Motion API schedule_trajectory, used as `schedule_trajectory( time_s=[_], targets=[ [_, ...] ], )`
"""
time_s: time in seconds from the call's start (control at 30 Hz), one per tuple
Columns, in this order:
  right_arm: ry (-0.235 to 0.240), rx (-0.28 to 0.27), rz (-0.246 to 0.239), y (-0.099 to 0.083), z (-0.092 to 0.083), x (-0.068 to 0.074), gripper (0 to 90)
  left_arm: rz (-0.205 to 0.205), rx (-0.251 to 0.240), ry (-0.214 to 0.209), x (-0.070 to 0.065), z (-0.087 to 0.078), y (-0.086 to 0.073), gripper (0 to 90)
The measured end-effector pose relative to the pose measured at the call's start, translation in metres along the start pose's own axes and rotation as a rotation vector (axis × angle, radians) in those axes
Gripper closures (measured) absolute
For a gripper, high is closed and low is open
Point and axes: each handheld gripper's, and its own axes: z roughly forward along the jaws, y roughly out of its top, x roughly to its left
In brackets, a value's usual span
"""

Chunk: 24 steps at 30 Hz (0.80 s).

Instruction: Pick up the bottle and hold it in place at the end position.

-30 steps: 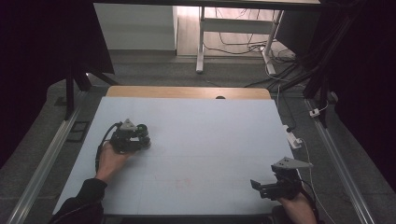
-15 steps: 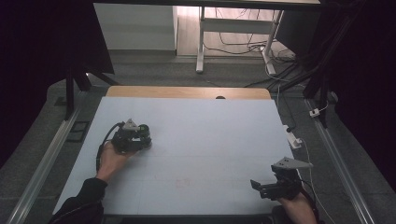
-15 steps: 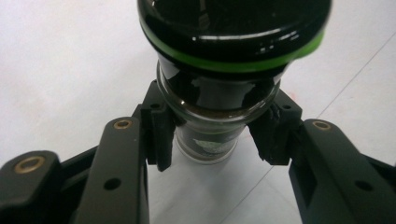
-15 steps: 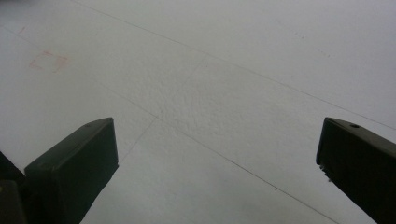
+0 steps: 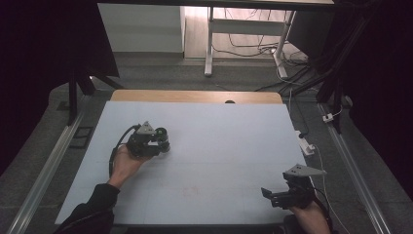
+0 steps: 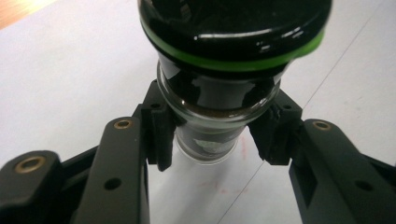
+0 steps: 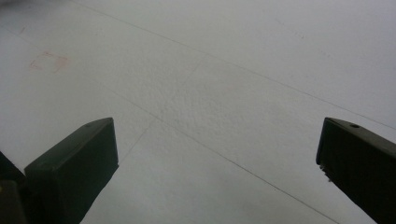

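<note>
My left gripper point(image 5: 157, 141) is shut on a small glass jar point(image 5: 163, 140) with dark contents and a black lid ringed in green. It sits over the left middle of the white table point(image 5: 224, 146). In the left gripper view the jar point(image 6: 219, 93) lies between the pads point(image 6: 161, 135), which press on its glass body just below the lid, and the left gripper point(image 6: 215, 135) holds it a little off the surface. My right gripper point(image 5: 272, 195) hovers near the front right corner, open. In the right gripper view the right gripper point(image 7: 217, 163) has bare table between its jaws.
A wooden strip point(image 5: 195, 96) runs along the table's far edge. A white power strip point(image 5: 306, 145) and cables lie on the floor to the right. Metal rails point(image 5: 44, 170) flank both sides. A faint red mark point(image 5: 192, 190) shows on the table near the front.
My left hand has carried the jar a little to the right and slightly up. The right hand has stayed where it was.
</note>
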Motion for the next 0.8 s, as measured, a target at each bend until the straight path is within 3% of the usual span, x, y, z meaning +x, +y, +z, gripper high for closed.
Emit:
schedule_trajectory(
  time_s=[0.27,0.37,0.8],
  targets=[
    [0.001,0.000,0.002,0.000,0.000,0.000,0.0,0.021,-0.036,-0.059,-0.008,0.005,0.019,53.3],
    [0.001,-0.001,0.003,0.000,0.000,0.000,0.0,0.009,-0.024,-0.088,-0.011,0.010,0.028,53.3],
    [0.003,-0.002,0.002,0.000,0.000,0.000,0.0,0.092,-0.011,-0.102,-0.033,0.030,0.057,53.3]
  ],
)
